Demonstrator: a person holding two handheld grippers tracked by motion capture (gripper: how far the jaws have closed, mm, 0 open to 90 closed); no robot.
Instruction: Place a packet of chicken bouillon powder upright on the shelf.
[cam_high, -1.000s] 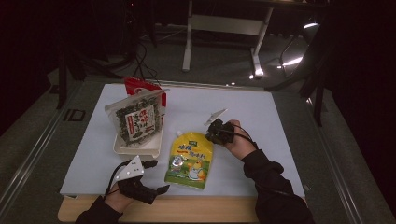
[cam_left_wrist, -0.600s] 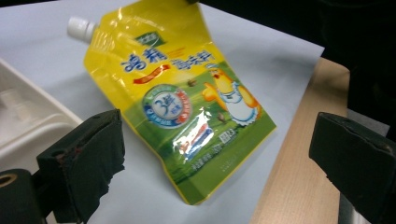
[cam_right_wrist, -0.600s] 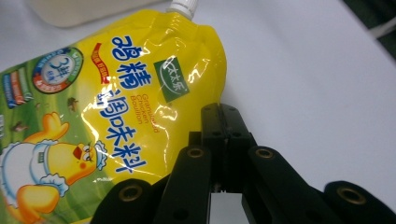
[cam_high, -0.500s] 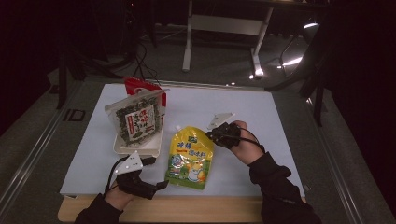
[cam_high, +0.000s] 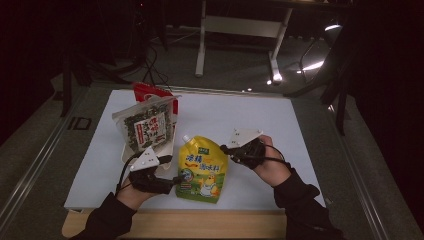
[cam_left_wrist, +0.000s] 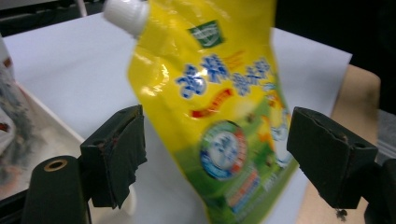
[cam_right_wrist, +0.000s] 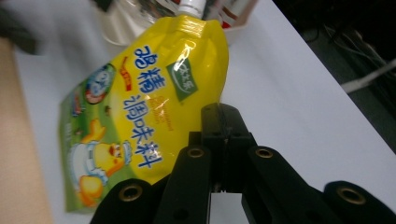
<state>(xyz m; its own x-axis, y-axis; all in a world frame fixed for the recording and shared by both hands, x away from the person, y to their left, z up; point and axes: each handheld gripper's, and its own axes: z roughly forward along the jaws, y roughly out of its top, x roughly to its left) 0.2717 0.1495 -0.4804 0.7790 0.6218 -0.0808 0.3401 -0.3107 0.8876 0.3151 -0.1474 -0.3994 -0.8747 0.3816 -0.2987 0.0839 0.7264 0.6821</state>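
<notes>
Yellow pouch (cam_high: 202, 170) near the front edge of the bench (cam_high: 280, 125), on the white sheet, white cap (cam_high: 187, 138) at top, pointing away from the person. Pouch looks partly lifted and tilted, bottom edge toward the person; whether the bottom touches the sheet, cannot tell.

Right tool (cam_high: 226, 148) at the pouch's right edge, jaws pressed together. Right gripper view: the black jaws meet on the pouch's yellow side edge (cam_right_wrist: 205, 93), pinching it.

Left tool (cam_high: 172, 179) at the pouch's lower left corner. Left gripper view: jaws spread, pouch (cam_left_wrist: 219, 116) between them, neither pad touching it; jaws have just been closing in. Cap (cam_left_wrist: 125, 14) at top of that view.

Seaweed bag (cam_high: 147, 127) stands upright in a white tray (cam_high: 126, 152) left of the pouch, just behind the left tool. Red pack (cam_high: 145, 92) behind the bag. Tray and pouch are near each other, apart.

Both of the person's dark sleeves come in from the bottom of the high view.
</notes>
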